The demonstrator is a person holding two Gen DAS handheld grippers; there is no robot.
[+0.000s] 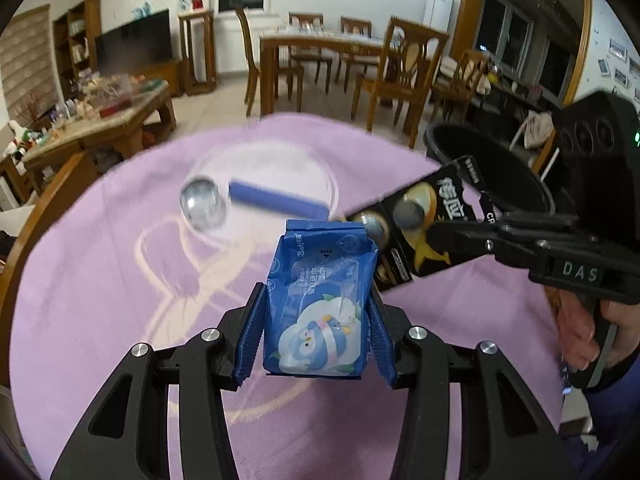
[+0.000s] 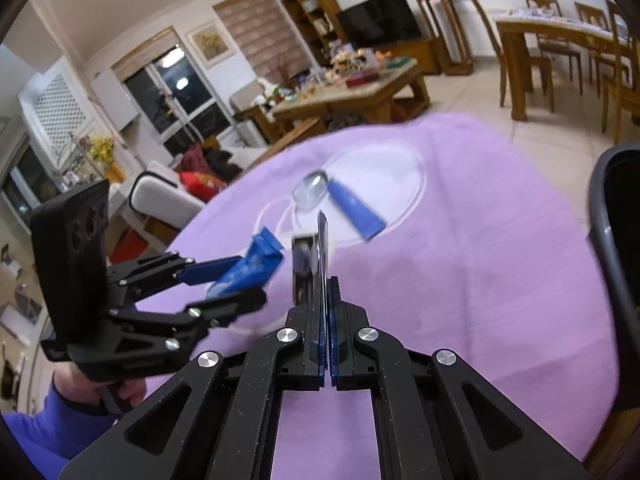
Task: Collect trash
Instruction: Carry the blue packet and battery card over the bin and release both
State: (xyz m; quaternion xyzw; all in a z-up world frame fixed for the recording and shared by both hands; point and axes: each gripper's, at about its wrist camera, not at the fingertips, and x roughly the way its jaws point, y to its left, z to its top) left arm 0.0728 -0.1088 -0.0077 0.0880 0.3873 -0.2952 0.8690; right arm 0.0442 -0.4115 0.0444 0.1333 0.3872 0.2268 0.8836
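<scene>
Currently blue wipes pack [image 1: 318, 300] is clamped lengthwise by left claw [image 1: 316, 320], black battery card [image 1: 420, 228] edge-on in right claw [image 2: 328, 344], near desk [image 2: 480, 280] edge by bin [image 1: 492, 172].

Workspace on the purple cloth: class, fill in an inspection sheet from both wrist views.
Surface: purple cloth over a table.
Job's things: blue wet-wipe packet; black flat battery card; dark round bin at the table's right edge.
Clutter: clear glass plate holding a blue tube and a clear cup.
Grippers: left gripper clamps the packet; right gripper clamps the card.
Cables: nothing seen.
Surroundings: wooden dining table, chairs, television.
</scene>
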